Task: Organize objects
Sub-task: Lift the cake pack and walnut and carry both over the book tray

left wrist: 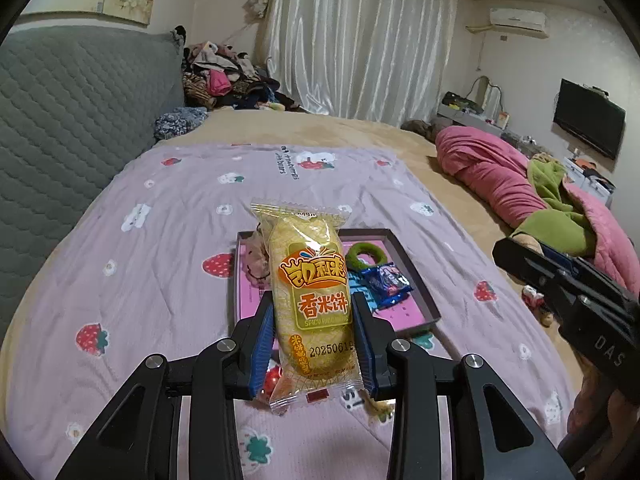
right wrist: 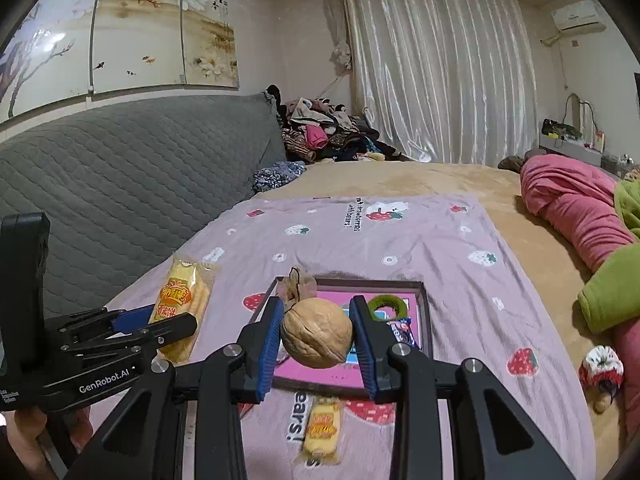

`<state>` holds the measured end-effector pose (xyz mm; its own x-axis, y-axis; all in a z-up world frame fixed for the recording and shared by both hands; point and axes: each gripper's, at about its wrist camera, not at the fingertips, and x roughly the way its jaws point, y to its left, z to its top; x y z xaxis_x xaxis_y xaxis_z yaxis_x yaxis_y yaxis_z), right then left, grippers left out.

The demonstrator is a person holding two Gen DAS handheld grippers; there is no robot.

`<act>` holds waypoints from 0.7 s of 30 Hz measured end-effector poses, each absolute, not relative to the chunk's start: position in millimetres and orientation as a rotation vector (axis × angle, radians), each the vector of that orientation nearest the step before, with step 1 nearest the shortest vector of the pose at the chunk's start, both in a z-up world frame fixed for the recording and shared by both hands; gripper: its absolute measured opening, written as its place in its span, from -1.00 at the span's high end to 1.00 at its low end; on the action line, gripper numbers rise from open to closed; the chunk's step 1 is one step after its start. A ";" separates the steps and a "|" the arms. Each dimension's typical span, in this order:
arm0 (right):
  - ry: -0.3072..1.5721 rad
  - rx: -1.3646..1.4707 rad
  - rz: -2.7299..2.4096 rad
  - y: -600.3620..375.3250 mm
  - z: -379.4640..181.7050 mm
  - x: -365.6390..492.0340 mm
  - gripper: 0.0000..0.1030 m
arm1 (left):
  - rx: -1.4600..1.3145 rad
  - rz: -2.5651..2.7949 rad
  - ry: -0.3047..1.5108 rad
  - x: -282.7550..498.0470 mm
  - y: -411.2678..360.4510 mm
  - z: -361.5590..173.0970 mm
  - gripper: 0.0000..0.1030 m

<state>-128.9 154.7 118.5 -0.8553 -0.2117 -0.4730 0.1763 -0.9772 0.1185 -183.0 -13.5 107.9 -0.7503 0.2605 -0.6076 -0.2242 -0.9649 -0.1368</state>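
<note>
My left gripper (left wrist: 313, 340) is shut on a yellow rice-cake snack packet (left wrist: 310, 300), held upright above the bed; it also shows at the left of the right wrist view (right wrist: 182, 304). My right gripper (right wrist: 316, 336) is shut on a walnut (right wrist: 317, 332), held above the near edge of a shallow pink-lined box (right wrist: 425, 312). The box (left wrist: 420, 292) holds a green ring (left wrist: 364, 255), a blue snack wrapper (left wrist: 386, 282) and a pinkish hair tie (left wrist: 256, 260). A second small yellow packet (right wrist: 322, 430) lies on the sheet in front of the box.
A lilac strawberry-print sheet (left wrist: 160, 240) covers the bed. A grey quilted headboard (right wrist: 120, 168) stands to the left. Pink and green bedding (left wrist: 520, 184) is heaped on the right, with a small knitted toy (right wrist: 602, 368) near it. A clothes pile (right wrist: 324, 132) lies at the back.
</note>
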 end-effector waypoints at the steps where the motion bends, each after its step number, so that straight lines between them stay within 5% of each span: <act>1: -0.106 0.734 -2.839 156.0 118.7 -132.9 0.32 | -0.967 2.725 -0.083 -186.1 -12.8 105.0 0.27; 21: -0.109 0.590 -2.865 191.6 135.7 -164.9 0.32 | -1.027 2.771 0.009 -239.3 40.9 95.2 0.27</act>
<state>-164.9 191.6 135.7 -0.8967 -0.2232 -0.3823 0.1936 -0.9743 0.1148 -239.3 40.9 95.2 -0.7431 0.1714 -0.6469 -0.1758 -0.9827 -0.0584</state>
